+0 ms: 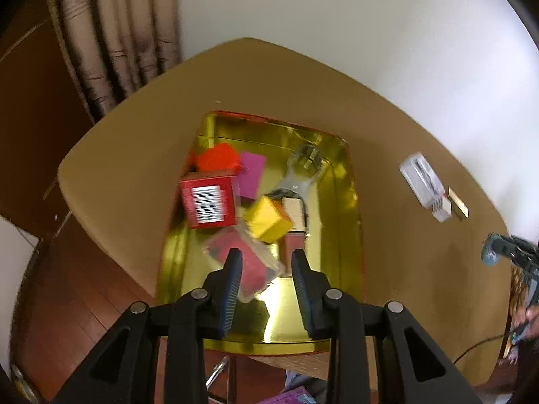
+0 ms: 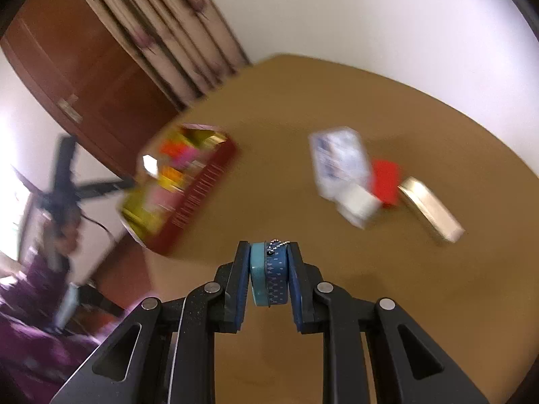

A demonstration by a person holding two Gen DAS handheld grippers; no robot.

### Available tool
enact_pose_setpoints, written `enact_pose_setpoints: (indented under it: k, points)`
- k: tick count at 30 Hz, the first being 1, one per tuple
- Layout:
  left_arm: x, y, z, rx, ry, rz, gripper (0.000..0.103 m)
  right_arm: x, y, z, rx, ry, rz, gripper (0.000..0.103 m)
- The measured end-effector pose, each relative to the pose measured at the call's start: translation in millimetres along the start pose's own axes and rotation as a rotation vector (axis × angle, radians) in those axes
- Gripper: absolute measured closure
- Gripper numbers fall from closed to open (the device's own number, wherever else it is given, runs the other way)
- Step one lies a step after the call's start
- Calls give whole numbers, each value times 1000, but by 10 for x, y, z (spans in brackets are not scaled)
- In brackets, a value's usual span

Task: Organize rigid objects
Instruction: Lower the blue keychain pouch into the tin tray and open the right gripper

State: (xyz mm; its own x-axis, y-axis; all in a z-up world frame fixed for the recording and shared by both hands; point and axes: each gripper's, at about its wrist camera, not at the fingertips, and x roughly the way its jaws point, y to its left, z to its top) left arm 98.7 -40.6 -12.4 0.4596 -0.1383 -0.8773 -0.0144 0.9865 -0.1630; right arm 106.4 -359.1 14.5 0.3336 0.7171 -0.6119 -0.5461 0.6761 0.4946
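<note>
My left gripper hovers over a gold tin. Its jaws are drawn close, and nothing is pinched between them. Under it a clear case with a red insert lies in the tin. Also in the tin are a red barcode box, a yellow cube, an orange piece and a magenta card. My right gripper is above the table, shut on a small blue round case with a ball chain. It shows at the right edge of the left wrist view too, right gripper.
A white packet, a small white box, a red item and a long pale box lie on the brown table. The tin sits at the table's left edge. Curtain and wooden door stand behind.
</note>
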Motion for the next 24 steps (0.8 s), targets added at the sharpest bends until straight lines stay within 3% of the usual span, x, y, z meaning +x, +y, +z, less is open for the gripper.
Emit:
enact_pose_setpoints:
  k: [4, 8, 15, 19, 22, 24]
  points:
    - [-199, 218, -122, -62, -92, 52, 69, 460, 598, 274, -28, -22, 121, 83]
    - [-284, 350, -287, -97, -177, 123, 66, 1097, 916, 501, -9, 29, 137, 83]
    - [-297, 338, -532, -12, -269, 198, 65, 2045, 1034, 741, 50, 123, -16, 83]
    - [-290, 340, -558, 11, -278, 155, 65, 2177, 1017, 726, 53, 113, -108, 80]
    - [-254, 398, -549, 0, -268, 143, 65, 2067, 953, 718, 87, 62, -83, 66]
    - [-232, 430, -543, -16, -261, 130, 65, 1870, 919, 654, 98, -22, -81, 65]
